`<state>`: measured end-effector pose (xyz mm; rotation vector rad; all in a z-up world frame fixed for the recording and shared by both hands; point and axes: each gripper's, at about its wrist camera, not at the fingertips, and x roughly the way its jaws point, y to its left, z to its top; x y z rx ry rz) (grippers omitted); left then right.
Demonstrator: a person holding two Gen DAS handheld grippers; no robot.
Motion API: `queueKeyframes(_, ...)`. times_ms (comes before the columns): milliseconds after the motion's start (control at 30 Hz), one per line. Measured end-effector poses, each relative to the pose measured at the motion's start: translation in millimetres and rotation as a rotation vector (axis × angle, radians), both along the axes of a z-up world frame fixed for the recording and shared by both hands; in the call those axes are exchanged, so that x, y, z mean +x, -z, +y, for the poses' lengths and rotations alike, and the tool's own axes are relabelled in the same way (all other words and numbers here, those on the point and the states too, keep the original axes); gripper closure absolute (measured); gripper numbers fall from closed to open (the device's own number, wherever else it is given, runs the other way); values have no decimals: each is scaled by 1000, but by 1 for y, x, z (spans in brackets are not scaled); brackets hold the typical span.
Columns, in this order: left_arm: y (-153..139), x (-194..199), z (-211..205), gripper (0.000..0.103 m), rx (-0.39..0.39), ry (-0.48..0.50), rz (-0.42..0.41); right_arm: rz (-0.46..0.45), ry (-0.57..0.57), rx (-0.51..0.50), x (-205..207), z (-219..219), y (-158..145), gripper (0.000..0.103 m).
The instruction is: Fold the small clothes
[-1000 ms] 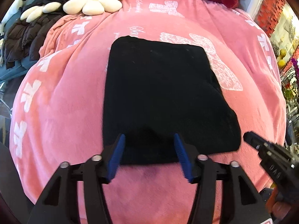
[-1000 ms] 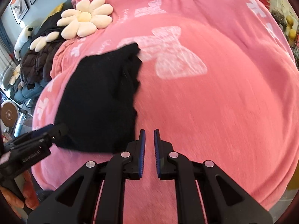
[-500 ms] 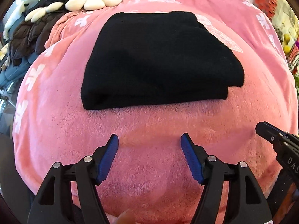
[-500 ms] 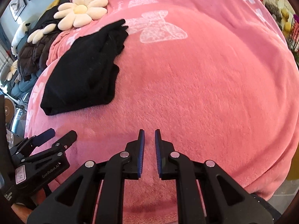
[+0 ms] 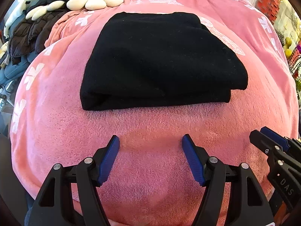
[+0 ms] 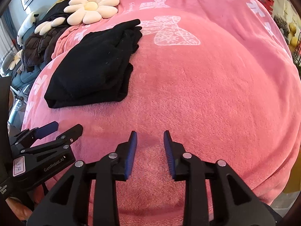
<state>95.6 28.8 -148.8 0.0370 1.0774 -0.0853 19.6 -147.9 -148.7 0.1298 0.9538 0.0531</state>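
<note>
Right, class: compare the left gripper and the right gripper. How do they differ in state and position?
1. The left gripper gapes wide; the right gripper is open too, but more narrowly.
2. The left gripper faces the folded black garment head-on; from the right gripper, it lies off to the left.

Shared: both hold nothing, have blue pads, and hover over the pink blanket.
</note>
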Motion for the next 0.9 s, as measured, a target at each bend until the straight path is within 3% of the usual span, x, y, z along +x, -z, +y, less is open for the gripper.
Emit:
queueKeyframes(700, 0, -1, -2, 34, 4, 0, -3, 10, -17, -3, 3, 2, 3, 75)
queueKeyframes(900, 5, -2, -2, 23, -11, -11, -2, 12, -19, -6, 4, 3, 5, 75)
